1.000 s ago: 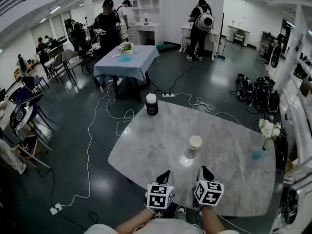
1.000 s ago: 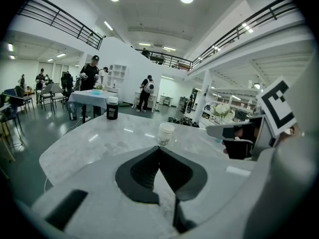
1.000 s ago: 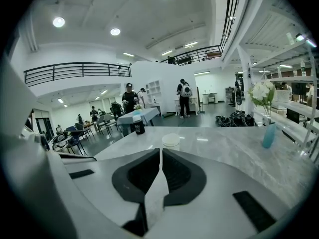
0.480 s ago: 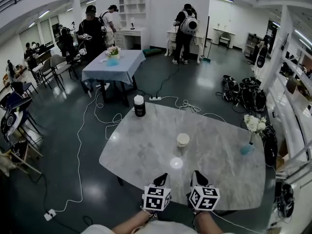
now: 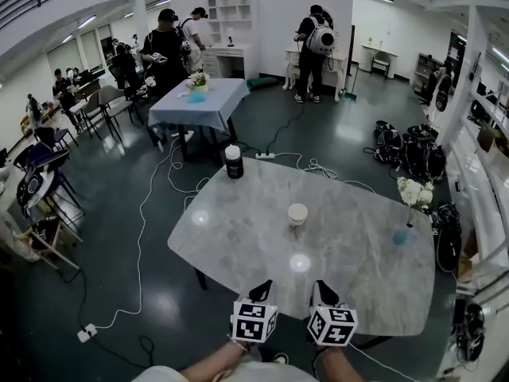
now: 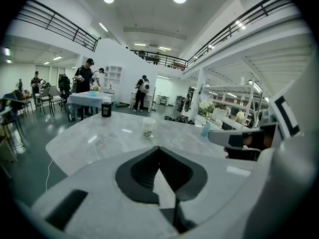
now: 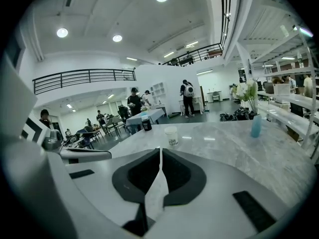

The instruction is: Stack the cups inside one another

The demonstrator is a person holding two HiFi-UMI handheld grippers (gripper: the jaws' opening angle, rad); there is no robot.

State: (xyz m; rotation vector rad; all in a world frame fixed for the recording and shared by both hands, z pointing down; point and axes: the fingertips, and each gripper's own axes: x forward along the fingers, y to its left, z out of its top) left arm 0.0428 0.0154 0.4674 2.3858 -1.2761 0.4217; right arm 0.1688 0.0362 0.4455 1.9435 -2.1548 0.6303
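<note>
My left gripper (image 5: 267,286) and right gripper (image 5: 318,286), jaws pressed shut and empty, hover over the marble table's (image 5: 231,237) near edge. The white paper cup (image 5: 297,213) stands mid-table. Reaching in with shut jaws could topple it.

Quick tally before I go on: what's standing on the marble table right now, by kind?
White cup: 1 (whether more are nested inside it cannot be told)
Black jar with white lid: 1
Blue vase with white flowers: 1
Total: 3
</note>
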